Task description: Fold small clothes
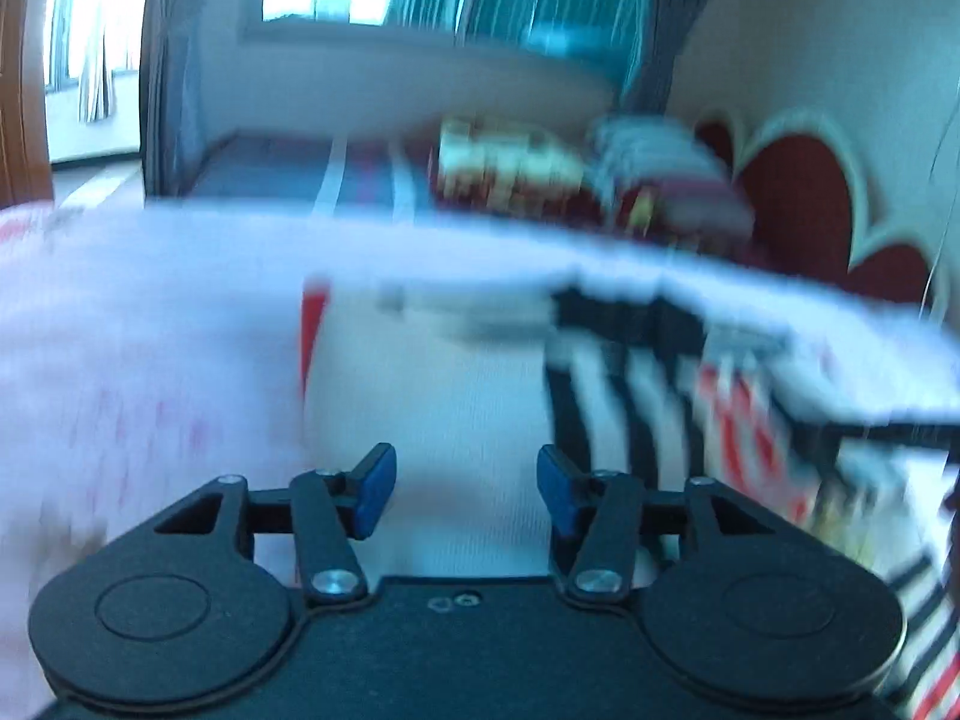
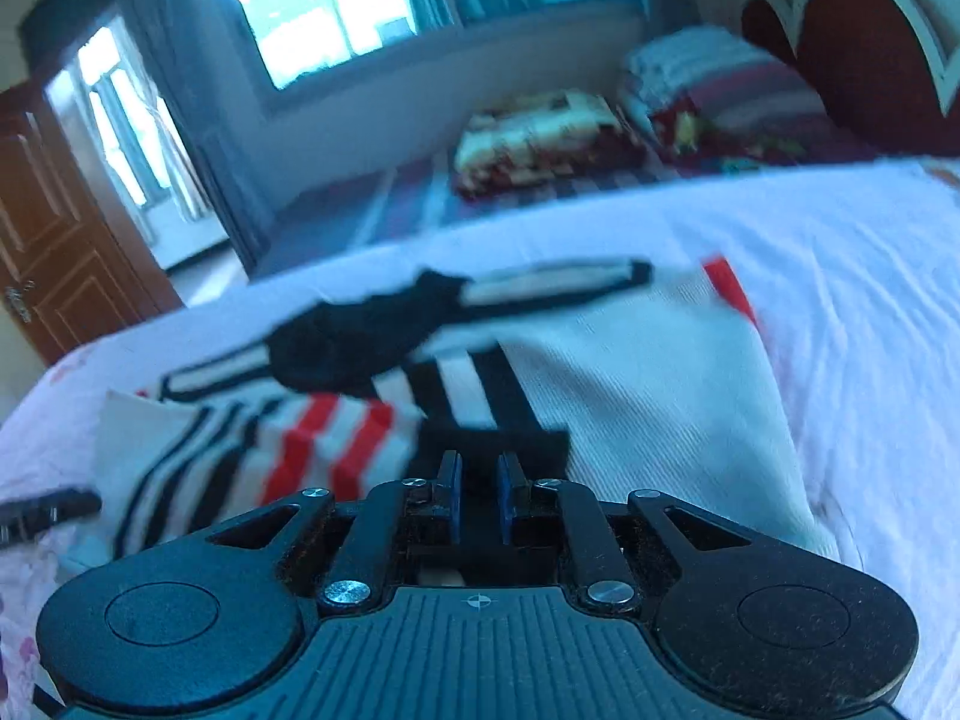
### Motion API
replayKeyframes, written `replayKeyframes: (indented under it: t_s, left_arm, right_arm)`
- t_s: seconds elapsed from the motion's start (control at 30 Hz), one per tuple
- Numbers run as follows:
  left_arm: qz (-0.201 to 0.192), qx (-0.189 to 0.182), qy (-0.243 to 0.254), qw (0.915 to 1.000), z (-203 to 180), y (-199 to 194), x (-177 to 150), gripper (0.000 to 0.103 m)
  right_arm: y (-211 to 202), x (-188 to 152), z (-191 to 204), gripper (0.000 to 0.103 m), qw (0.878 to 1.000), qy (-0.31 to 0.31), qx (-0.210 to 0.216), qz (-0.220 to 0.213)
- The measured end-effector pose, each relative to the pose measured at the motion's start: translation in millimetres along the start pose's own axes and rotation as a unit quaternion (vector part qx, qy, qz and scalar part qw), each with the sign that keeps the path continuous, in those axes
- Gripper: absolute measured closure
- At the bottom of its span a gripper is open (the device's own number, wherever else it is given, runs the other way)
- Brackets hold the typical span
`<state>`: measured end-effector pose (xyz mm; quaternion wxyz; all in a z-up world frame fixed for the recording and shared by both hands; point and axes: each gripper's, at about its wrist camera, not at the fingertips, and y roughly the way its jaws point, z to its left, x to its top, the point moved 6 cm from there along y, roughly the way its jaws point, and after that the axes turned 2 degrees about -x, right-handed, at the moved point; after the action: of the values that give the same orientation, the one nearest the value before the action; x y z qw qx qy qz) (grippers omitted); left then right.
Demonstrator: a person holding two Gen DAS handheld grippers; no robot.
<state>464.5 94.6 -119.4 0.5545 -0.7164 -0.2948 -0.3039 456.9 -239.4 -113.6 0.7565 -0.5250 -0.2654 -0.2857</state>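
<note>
Down my left wrist camera, everything smears with blur, but my left gripper [image 1: 467, 492] is plainly spread wide, blue pads [image 1: 378, 489] well apart with nothing between them, hovering above the white body of the small garment [image 1: 444, 396] lying on the pale sheet [image 1: 120, 330]. The black and red stripes run off to the side, and beyond the bed edge sit folded blankets [image 1: 510, 162] and a red headboard [image 1: 798, 198]. Over to my right wrist camera, sharper here: my right gripper [image 2: 478, 498] has its fingers drawn close together, pinching a black edge of the garment [image 2: 630, 360] between the pads, near the striped sleeve [image 2: 288, 450]. The dark collar [image 2: 354, 342] lies farther off, across the cloth. The risk, as I judge it: I hold only a thin hem, so a quick pull could slip it free, or drag the whole top along the sheet instead of folding it. With my left empty, nothing pins the white side down, and the fold may land crooked.
</note>
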Motion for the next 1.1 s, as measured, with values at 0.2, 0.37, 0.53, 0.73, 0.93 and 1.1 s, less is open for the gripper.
replayKeyframes:
  t_s: [0.2, 0.37, 0.53, 0.73, 0.93, 1.1]
  left_arm:
    - [0.051, 0.030, 0.018, 0.9981, 21.7, 72.5, 30.4, 0.048]
    - [0.043, 0.082, 0.014, 0.9956, 51.4, 77.7, 24.9, 0.041]
    - [-0.006, 0.089, 0.015, 0.9959, 21.3, 34.4, 27.2, 0.039]
    - [0.029, 0.019, 0.116, 0.9927, -82.4, 53.6, -15.0, 0.034]
    - [0.022, 0.052, 0.088, 0.9945, -40.8, 40.1, -33.6, 0.026]
    - [0.027, 0.072, 0.094, 0.9926, -19.5, 28.4, -32.8, 0.027]
  right_arm:
    - [49.0, 14.6, 44.1, 0.091, 0.998, -0.019, 0.063, 0.012]
    - [81.5, 5.8, 54.0, 0.093, 0.997, -0.066, 0.024, 0.021]
    - [59.0, 12.8, 62.1, 0.092, 0.997, -0.064, 0.034, 0.002]
    - [69.2, -5.9, 91.6, 0.092, 0.992, -0.086, 0.077, 0.043]
    - [54.6, -10.9, 33.4, 0.093, 0.997, -0.076, 0.002, 0.031]
    - [33.0, -11.0, -4.2, 0.092, 0.998, -0.046, 0.004, 0.033]
